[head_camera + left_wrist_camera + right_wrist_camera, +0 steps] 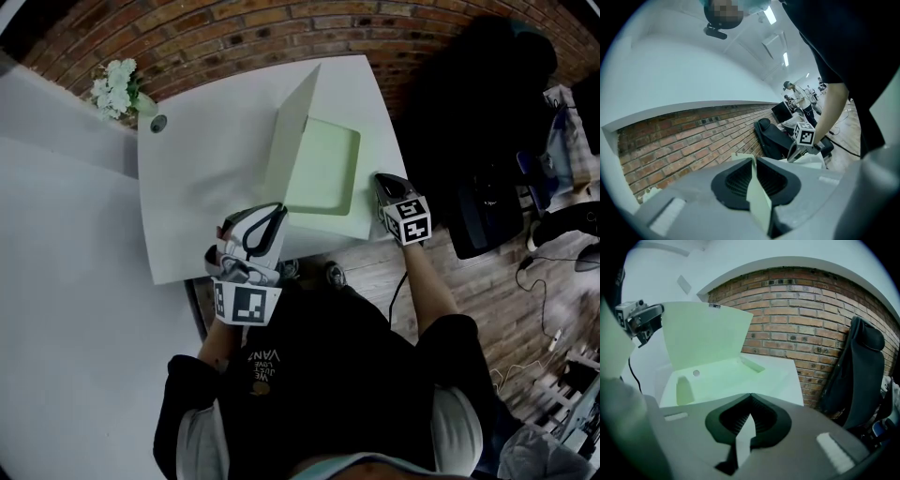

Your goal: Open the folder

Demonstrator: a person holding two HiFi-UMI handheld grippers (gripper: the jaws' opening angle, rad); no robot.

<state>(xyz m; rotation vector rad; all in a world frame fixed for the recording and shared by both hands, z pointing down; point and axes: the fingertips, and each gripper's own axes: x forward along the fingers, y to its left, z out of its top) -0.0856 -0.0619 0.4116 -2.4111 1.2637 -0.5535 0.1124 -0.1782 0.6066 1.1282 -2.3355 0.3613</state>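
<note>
The left tool is clenched on the free edge of the cover, at about 7 o'clock on the folder. In the left gripper view a thin pale sheet stands pinched between its jaws. The folder lies on the white table, toward its 3 o'clock side and close to the 6 o'clock edge. The cover stands nearly upright from the hinge along the folder's 9 o'clock side, so the opening looks about half done.

To finish well, carry the cover on an arc round that hinge, over and down toward 9 o'clock, where the table is bare. Let the wrist roll with the sheet — a stiff wrist would likely bend or crease it. Don't drag toward 6 o'clock, or the folder may slide off the table.

The right tool grips the folder's back leaf at about 4 o'clock, and its own view shows a pale edge caught between its jaws. It should stay low and firm as the anchor. Let go with either tool only once the cover lies flat.
</note>
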